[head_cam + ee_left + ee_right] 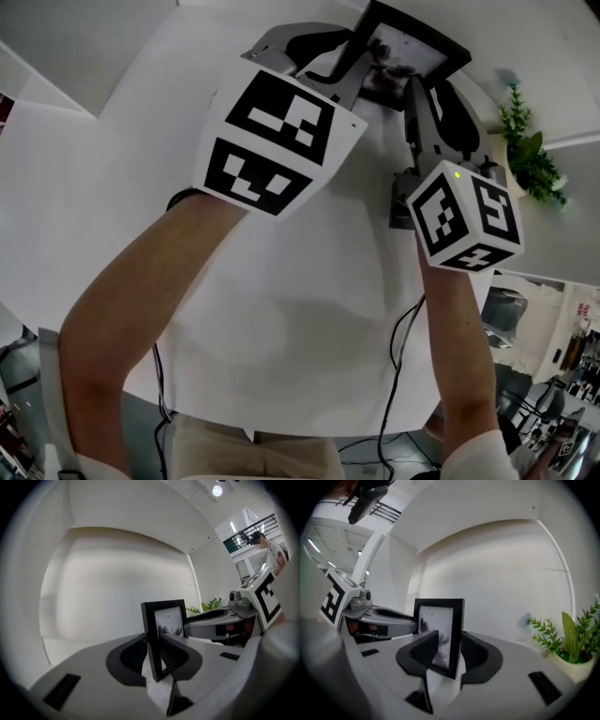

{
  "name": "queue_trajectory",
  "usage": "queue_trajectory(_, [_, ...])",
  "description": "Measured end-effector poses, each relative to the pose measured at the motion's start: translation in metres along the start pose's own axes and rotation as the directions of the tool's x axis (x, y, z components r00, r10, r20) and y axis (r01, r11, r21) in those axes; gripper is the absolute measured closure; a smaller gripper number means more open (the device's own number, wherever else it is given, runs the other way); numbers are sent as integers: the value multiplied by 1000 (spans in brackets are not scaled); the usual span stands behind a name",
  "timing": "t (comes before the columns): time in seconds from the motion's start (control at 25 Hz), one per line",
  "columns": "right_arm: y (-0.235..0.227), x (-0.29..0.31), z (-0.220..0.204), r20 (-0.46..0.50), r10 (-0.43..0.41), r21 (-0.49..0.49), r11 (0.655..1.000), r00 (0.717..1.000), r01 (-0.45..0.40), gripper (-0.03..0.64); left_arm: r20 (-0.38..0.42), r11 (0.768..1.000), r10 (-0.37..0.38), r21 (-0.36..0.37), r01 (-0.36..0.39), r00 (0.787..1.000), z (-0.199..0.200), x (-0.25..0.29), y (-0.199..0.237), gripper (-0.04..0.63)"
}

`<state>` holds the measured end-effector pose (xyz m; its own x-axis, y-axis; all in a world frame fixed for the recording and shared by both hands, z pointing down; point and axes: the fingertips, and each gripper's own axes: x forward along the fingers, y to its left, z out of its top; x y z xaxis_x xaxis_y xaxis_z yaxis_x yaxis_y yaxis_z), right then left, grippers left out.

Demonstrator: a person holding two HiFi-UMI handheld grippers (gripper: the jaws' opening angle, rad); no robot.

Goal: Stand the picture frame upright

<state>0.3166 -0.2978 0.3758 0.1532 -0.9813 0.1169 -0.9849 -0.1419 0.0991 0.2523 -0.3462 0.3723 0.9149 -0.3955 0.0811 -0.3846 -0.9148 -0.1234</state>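
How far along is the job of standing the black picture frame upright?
Done: the black rectangular picture frame is already vertical above the white table. In hand: the left gripper is clamped on one side edge. The right gripper straddles the other, but whether its pads press is unclear. Left: rest it on its own support, which is not visible here, then release both grippers.

The left gripper (pixel 153 654) is clamped level, the right gripper (pixel 450 657) beside it, jaws loosely apart.

No legible text anywhere
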Motion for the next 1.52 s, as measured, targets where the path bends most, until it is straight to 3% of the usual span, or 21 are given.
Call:
queue_trajectory(0.16, [-6, 12, -2, -13, 9, -16, 1000, 1000, -9, 474, 38, 999, 6, 32, -7, 999, 0, 10, 7, 508])
queue_trajectory(0.48, [-14, 25, -11, -21, -7, -29, 1000, 1000, 7, 476, -9, 998, -41, 36, 42, 999, -9, 31, 15, 508])
queue_trajectory(0.88, [-10, 38, -6, -17, -23, -55, 998, 1000, 22, 482, 8, 994, -28, 105, 27, 1000, -1, 33, 30, 508])
queue_trajectory(1.52, [-18, 48, -8, -49, -34, -64, 998, 998, 31, 462, -20, 995, -36, 88, 38, 999, -7, 47, 32, 508])
